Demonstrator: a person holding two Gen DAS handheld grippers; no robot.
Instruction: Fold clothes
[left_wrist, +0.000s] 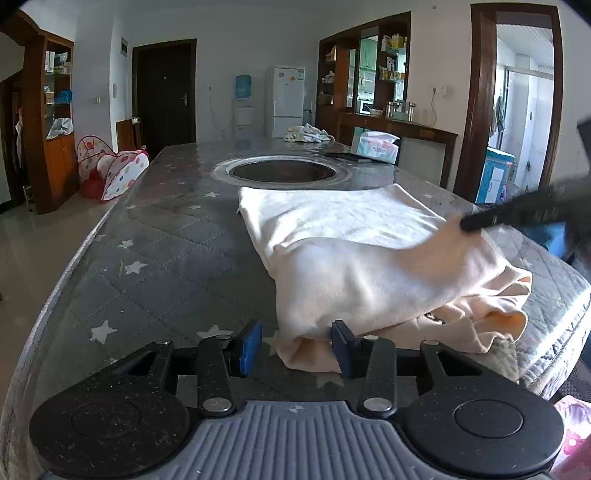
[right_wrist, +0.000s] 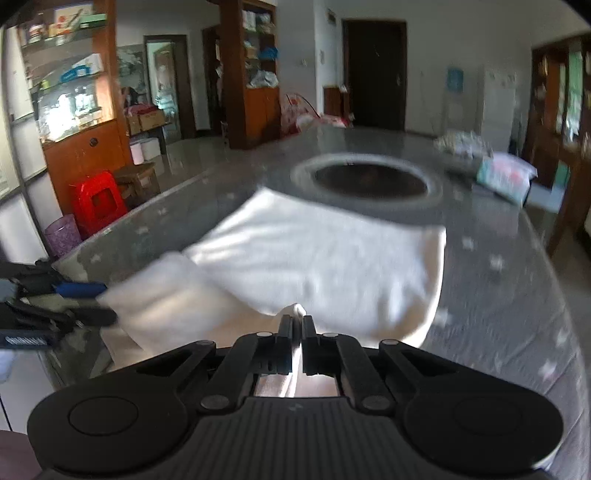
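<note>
One cream garment on table. Left gripper fingers spread apart; right gripper fingers pinching garment edge.

A cream garment is seen on a grey quilted table cover patterned with white stars. Blue pads are borne by the black left gripper. A stool, blurred, appears red.

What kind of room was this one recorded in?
Most likely a home's living and dining room: a white fridge beside a water dispenser, wooden display shelves, and a children's play tent on the floor.
</note>
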